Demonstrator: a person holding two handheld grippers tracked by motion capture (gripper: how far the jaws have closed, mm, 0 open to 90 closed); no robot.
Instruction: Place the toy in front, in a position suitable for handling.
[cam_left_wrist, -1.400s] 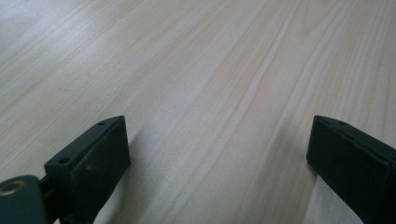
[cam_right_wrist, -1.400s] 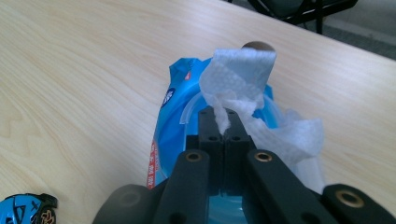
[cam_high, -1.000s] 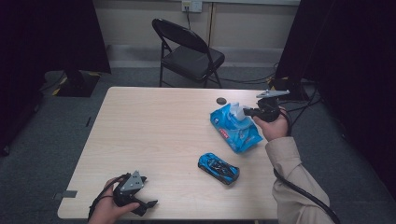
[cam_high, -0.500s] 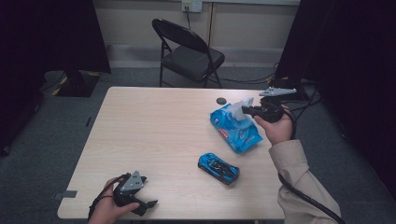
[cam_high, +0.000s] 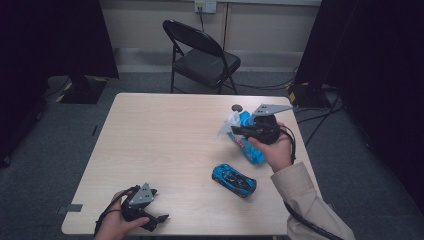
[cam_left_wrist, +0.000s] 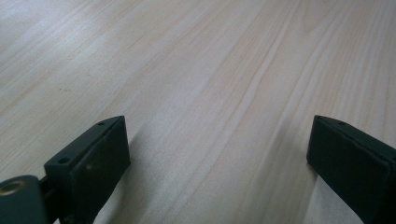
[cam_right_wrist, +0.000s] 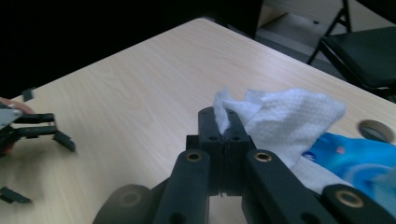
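Observation:
My right gripper (cam_high: 235, 129) (cam_right_wrist: 223, 122) is shut on a white wet wipe (cam_high: 228, 124) (cam_right_wrist: 285, 122), pulling it out of a blue wipes pack (cam_high: 247, 144) (cam_right_wrist: 359, 161) that tilts up off the table under the pull. A blue toy car (cam_high: 234, 180) lies on the table in front of the pack. My left gripper (cam_high: 159, 220) (cam_left_wrist: 217, 154) rests low at the table's near left edge, jaws wide apart over bare wood, nothing between them.
The light wooden table (cam_high: 165, 145) has a small dark round disc (cam_high: 237, 107) near its far right edge. A black folding chair (cam_high: 202, 60) stands beyond the table. Cables run on the floor at right.
My right gripper has moved left and up with the wipe in it, drawing the wipe further out and lifting the pack's end. The left gripper has stayed put.

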